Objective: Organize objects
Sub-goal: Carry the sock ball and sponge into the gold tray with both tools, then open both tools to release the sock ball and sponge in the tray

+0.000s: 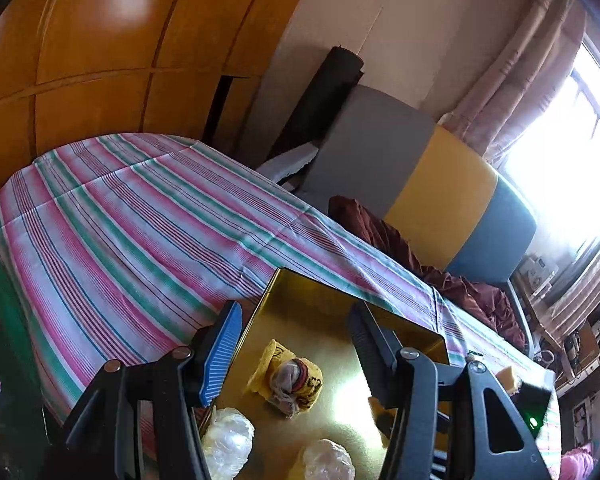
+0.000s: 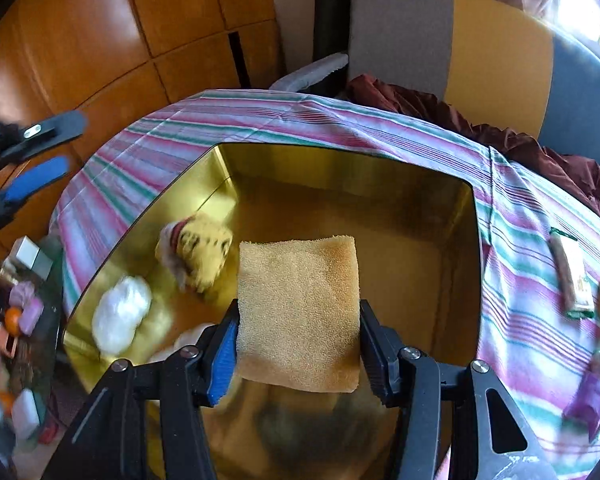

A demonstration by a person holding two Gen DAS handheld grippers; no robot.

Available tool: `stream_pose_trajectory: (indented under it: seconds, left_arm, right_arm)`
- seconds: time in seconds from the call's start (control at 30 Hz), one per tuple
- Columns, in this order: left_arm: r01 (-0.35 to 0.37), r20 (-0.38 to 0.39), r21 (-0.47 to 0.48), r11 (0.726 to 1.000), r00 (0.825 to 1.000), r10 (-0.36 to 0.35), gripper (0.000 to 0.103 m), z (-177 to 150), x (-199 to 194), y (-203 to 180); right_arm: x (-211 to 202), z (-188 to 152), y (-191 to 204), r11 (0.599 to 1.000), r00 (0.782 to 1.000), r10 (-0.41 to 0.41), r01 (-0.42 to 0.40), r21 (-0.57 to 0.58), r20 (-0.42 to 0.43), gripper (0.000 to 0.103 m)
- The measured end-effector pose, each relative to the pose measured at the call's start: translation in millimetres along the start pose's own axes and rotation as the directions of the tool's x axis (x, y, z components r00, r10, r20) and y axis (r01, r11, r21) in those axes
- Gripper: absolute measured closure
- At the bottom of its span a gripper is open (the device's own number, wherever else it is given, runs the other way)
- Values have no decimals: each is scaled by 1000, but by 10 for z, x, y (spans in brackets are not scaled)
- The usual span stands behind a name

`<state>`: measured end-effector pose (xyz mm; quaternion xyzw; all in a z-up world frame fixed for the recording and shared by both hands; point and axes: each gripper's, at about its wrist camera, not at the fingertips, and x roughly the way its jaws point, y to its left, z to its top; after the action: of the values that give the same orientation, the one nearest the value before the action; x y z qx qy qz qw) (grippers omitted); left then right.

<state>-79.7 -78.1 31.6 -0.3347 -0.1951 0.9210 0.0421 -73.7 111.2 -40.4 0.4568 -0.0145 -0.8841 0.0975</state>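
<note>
- Sponge (image 2: 298, 312) is clamped between the right gripper (image 2: 298, 344) jaws, above the gold tin (image 2: 340, 168).
- Left gripper (image 1: 296, 344) jaws are apart, gripping nothing.

- The yellow cloth bundle (image 1: 286, 376) in the gold tin (image 1: 400, 328) is showing black printed marks, too small and creased to read.
- Nothing else is bearing legible text.

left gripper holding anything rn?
No. In the left wrist view the left gripper stands open, nothing between its fingers; the gold tin with its wrapped bundles lies below.
</note>
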Motion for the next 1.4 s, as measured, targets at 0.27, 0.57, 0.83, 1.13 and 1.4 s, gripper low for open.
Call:
stream_pose_trajectory:
  seconds: [0.27,0.57,0.83,1.13,1.4]
  left_arm:
    - [10,-14,-7,1000,1000,-10,47,-16,18,-6]
    - [38,-31,2,999,999,-38,47,-118,55,-104]
    - [115,-53,106,988,992,-110,47,-331,30,-463]
    - [194,-136,230,954,977,-165,47,-644,18,-901]
    - [278,-173,284,918,956,-236,47,-871,-126,-1175]
  right_arm:
    - [215,161,-43,995,998,53,-50,87,-26,30]
    - [-280,4,-148,996,992,17,-28,84,122,26]
    - [-622,-232,-339,996,983,-49,35,81,177,25]
    - [-783,-570,-724,989,982,-102,83,123,158,25]
    - [-953,-966,-1238,962,962,-224,192,197,155,26]
